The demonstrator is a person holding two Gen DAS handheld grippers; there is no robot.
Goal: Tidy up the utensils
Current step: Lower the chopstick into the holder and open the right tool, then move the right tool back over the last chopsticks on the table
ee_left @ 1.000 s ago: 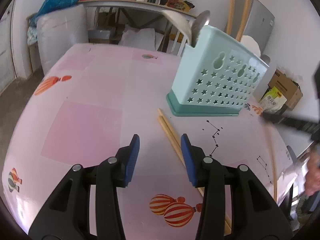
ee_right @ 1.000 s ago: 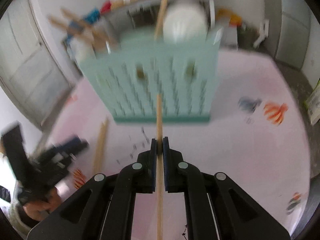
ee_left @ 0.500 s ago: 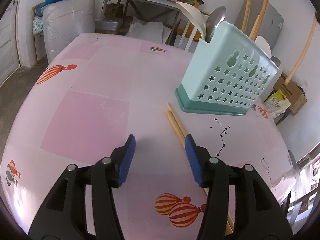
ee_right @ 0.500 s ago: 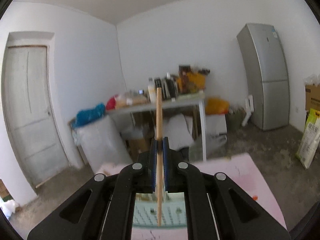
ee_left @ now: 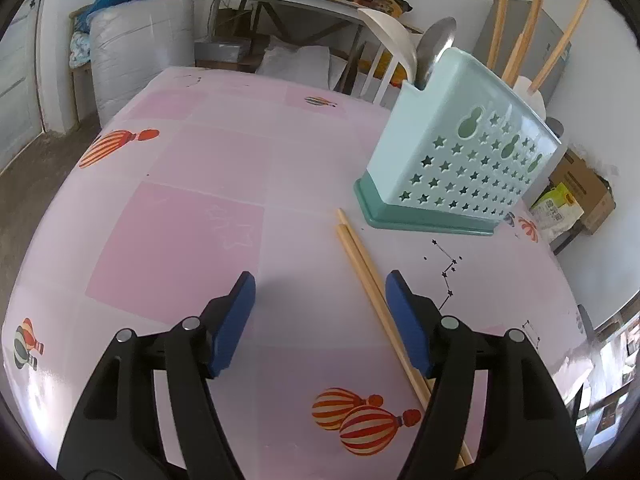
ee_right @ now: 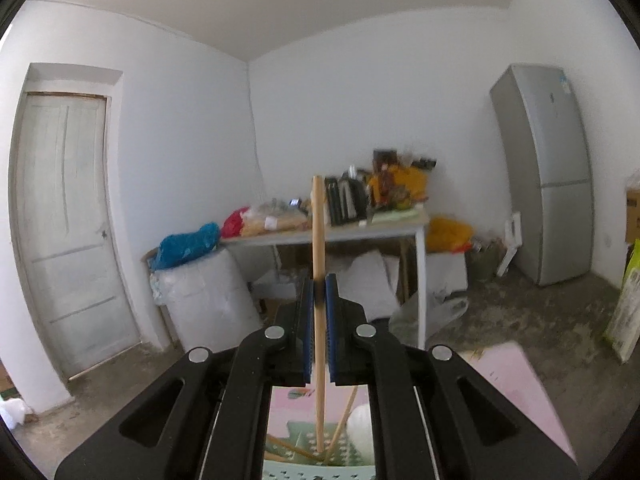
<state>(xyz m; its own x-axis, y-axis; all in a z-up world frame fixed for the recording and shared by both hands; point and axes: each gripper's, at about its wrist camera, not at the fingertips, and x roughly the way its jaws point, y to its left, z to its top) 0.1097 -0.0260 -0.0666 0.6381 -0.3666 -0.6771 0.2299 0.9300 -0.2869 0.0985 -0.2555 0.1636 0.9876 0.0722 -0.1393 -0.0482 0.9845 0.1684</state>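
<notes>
the left claw [ee_left: 320, 312] hovers low over the pink counter [ee_left: 180, 240], its blue pads [ee_left: 234, 320] set wide apart with nothing between them. two wooden chopsticks [ee_left: 360, 264] lie side by side on the counter, touching each other along their length; they run from just in front of the holder down under the left claw's right finger. the mint-green utensil holder [ee_left: 460, 160], pierced with star-shaped holes and sitting on a darker green base, stands on the counter beyond the chopsticks, near its far right edge. a metal spoon [ee_left: 436, 46] and a white spoon [ee_left: 390, 38] rise from its near left corner, and three wooden sticks [ee_left: 524, 28] lean out of its far side.

the right claw [ee_right: 319, 320] is clamped on a single chopstick [ee_right: 319, 236], held nearly upright. the stick's upper end stands well above the pads, and its lower end hangs down over the open top of the utensil holder [ee_right: 312, 470], seen at the bottom of the right wrist view. i cannot tell whether the tip touches anything inside. other wooden sticks [ee_right: 344, 420] lean in the holder beside it, next to a white rounded shape [ee_right: 360, 424].
</notes>
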